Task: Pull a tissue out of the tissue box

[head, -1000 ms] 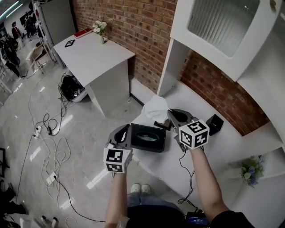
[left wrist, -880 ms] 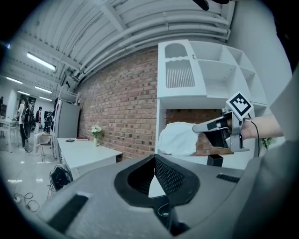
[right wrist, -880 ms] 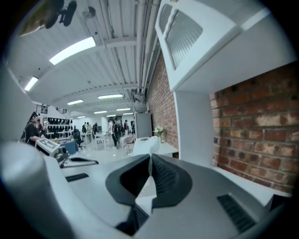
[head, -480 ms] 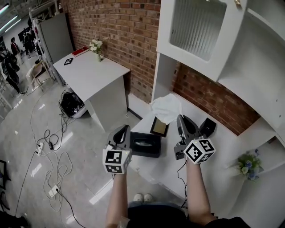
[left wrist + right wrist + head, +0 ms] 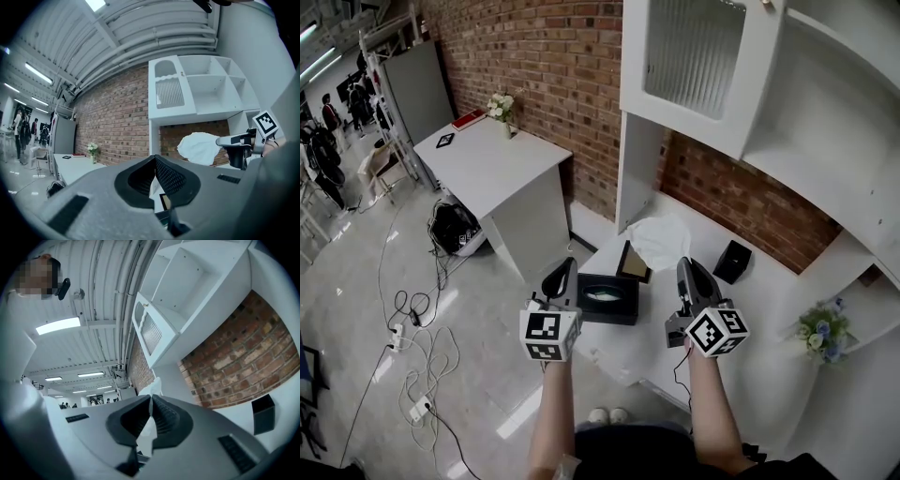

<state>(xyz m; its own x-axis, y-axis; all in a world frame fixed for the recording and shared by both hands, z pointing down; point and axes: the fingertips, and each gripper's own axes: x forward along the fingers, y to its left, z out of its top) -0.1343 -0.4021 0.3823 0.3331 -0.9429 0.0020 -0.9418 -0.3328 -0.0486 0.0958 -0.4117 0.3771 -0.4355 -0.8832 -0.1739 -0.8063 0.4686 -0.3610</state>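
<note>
A black tissue box (image 5: 605, 300) lies on the white counter (image 5: 759, 309), its oval slot facing up. My right gripper (image 5: 684, 265) is above and to the right of the box, shut on a white tissue (image 5: 661, 239) that hangs free of the slot. In the right gripper view the tissue (image 5: 149, 427) is pinched between the closed pads of the right gripper (image 5: 151, 397). My left gripper (image 5: 565, 267) hovers at the box's left end, shut with nothing between its pads (image 5: 166, 176). The left gripper view shows the tissue (image 5: 199, 147) held by the right gripper (image 5: 234, 140).
A small framed picture (image 5: 633, 262) stands behind the box, and a small black box (image 5: 731, 261) sits near the brick wall. A flower bunch (image 5: 823, 330) is at the right. White cabinets (image 5: 694, 56) hang overhead. A white table (image 5: 487, 155) stands across the floor gap on the left.
The right gripper has carried the tissue up and to the right, away from the box's slot. The left gripper has lifted up from the box's left end.
</note>
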